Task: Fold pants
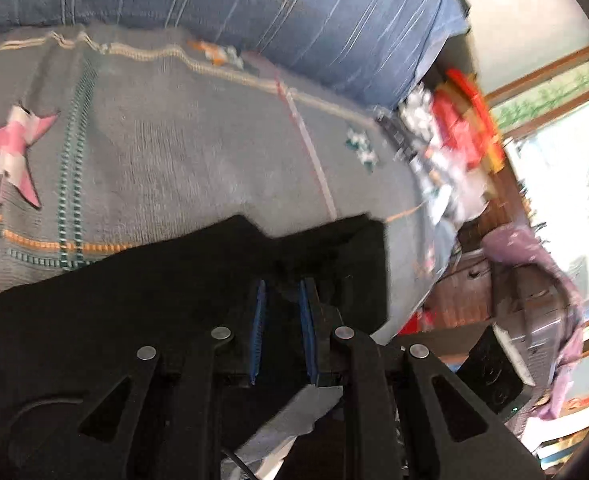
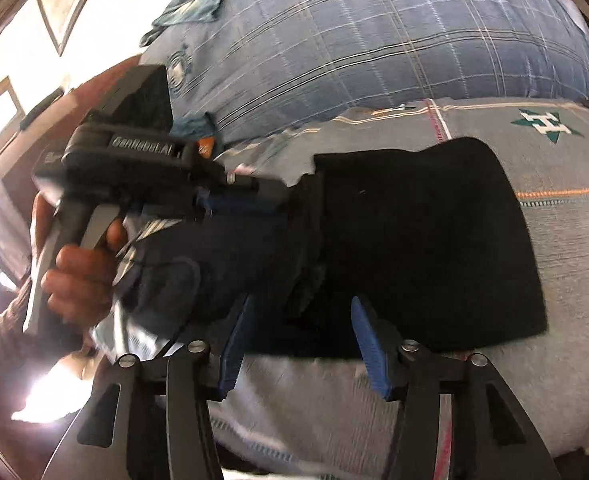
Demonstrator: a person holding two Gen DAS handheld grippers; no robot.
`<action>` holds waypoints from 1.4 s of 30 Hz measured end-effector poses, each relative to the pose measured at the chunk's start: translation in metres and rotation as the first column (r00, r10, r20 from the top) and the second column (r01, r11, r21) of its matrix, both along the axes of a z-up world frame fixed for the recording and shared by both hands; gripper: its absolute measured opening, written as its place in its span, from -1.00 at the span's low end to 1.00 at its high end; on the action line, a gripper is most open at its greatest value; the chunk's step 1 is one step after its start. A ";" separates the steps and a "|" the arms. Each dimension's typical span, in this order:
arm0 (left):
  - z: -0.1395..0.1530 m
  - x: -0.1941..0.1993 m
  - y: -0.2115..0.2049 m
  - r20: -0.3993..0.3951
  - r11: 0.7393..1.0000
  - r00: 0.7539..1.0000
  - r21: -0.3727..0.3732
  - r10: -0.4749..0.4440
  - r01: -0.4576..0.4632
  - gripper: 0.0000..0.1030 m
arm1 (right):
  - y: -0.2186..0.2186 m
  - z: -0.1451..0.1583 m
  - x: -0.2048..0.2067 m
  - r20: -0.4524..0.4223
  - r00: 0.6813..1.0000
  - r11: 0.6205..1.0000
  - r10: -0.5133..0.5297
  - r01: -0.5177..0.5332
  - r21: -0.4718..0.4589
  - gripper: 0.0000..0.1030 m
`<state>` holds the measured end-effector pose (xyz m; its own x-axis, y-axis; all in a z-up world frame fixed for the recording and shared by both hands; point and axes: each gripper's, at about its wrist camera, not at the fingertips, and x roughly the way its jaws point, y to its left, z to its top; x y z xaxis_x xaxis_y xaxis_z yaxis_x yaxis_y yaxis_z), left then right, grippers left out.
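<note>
White lettering "GenRobot.AI" runs along the black tongs (image 2: pixel 254 192) body; a white letter "H" marks the green star (image 2: pixel 547 123).

Daylight enters from the wood-framed window (image 1: pixel 566 128) right of the left jaws and blows out white left of the right jaws. Motion blur smears both views. Fisheye curvature bends the edges. The black fabric pants (image 2: pixel 422 240) show no detail.

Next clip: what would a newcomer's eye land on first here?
The black pants dominate, lying across the grey bedspread. The left tongs pinch an edge of the fabric, while the right tongs stand open at the near edge. Behind, a blue plaid pillow fills the top, and a pink star patch stands out on the bedspread.
</note>
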<state>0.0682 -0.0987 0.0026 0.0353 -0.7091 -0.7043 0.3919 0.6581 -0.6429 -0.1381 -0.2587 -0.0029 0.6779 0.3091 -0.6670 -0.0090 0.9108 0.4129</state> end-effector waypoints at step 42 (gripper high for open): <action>0.015 -0.027 0.149 -0.029 0.931 0.931 -0.022 0.364 -0.364 0.06 | -0.035 0.013 0.017 0.034 0.997 0.997 -0.075 0.076 -0.028 -0.34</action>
